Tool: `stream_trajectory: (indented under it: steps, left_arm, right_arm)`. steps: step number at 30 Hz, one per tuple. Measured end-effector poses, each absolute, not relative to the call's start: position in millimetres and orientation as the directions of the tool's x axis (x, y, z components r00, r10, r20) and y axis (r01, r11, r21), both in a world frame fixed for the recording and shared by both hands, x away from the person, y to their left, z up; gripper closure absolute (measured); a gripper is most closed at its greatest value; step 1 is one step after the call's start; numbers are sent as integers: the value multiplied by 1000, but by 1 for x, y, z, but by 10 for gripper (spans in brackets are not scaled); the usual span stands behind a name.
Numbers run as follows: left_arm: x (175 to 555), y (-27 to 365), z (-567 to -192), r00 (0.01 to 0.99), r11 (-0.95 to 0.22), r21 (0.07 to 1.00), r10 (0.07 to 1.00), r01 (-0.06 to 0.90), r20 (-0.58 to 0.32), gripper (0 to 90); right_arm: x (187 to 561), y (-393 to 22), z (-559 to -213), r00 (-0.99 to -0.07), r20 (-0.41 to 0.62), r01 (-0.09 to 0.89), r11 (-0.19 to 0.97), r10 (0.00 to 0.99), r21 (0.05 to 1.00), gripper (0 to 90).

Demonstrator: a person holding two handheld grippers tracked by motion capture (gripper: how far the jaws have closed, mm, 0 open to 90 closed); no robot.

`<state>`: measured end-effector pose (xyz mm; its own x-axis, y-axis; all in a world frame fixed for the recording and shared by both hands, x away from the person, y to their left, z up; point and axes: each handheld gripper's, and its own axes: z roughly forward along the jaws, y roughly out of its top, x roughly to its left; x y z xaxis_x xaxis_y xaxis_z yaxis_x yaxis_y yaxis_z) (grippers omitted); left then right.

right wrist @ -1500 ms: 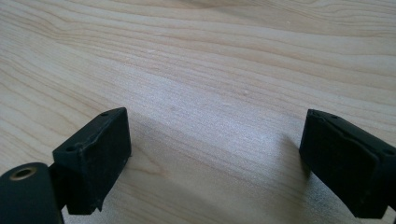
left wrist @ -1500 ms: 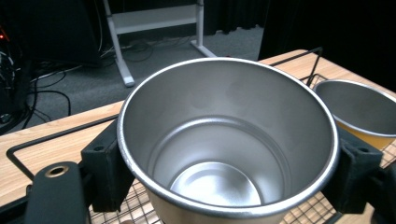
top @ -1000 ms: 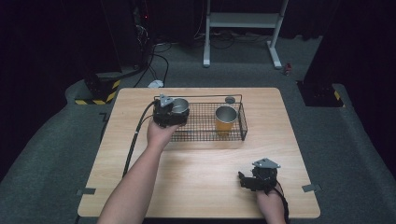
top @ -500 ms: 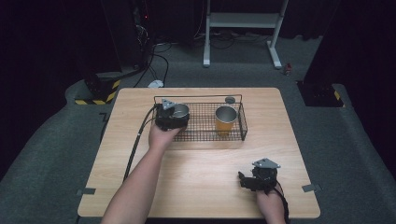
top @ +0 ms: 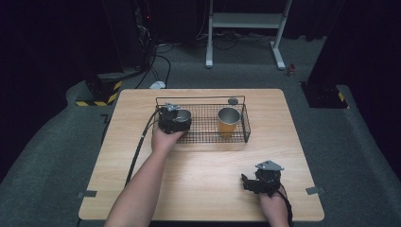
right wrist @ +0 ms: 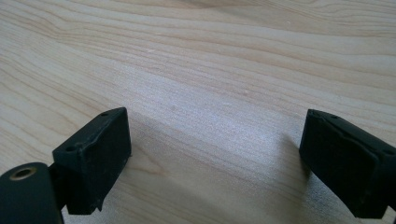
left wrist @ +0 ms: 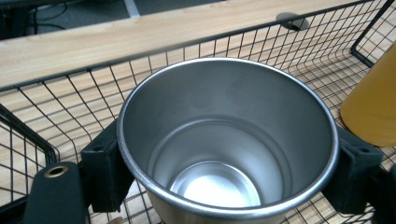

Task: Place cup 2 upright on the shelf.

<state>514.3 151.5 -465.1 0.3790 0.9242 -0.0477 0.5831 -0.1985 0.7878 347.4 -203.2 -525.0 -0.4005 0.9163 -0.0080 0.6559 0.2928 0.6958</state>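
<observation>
since a second ago the left claw point(top: 176, 119) has been sinking with the steel cup point(top: 182, 116) toward the floor of the wire basket point(top: 246, 124), while the right claw point(top: 251, 183) has been staying put near the front right of the tabletop point(top: 208, 161). now the left claw is sitting at the left end of the basket, its two black pads point(left wrist: 106, 170) pressing on opposite sides of the steel cup point(left wrist: 229, 144) just under the rim, so it is closed on the cup and holding it upright and open-mouthed. whether the cup's base is touching the mesh i cannot tell. an orange cup point(top: 228, 121) is standing upright in the right part of the same basket, apart from the steel one, and its side is showing at the right edge of the left gripper view point(left wrist: 373, 105). a small dark round thing point(top: 232, 101) is lying on the wood just behind the basket's back rim. the right claw point(right wrist: 215, 163) is resting low over bare wood with its jaws standing wide apart and nothing between them.
</observation>
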Motion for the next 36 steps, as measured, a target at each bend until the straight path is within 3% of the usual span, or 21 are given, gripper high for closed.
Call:
stream_trajectory:
  steps: [8,36]
  left_arm:
    - [518,154,-468,359,-199,747,932,634,-56,188]
    - [515,154,-466,391,-285,688,920,667,2,181]
  right_arm:
    - [347,-203,-525,-402,-10,653,294,916,698,88]
    - [347,-203,-525,-402,-9,653,294,916,698,87]
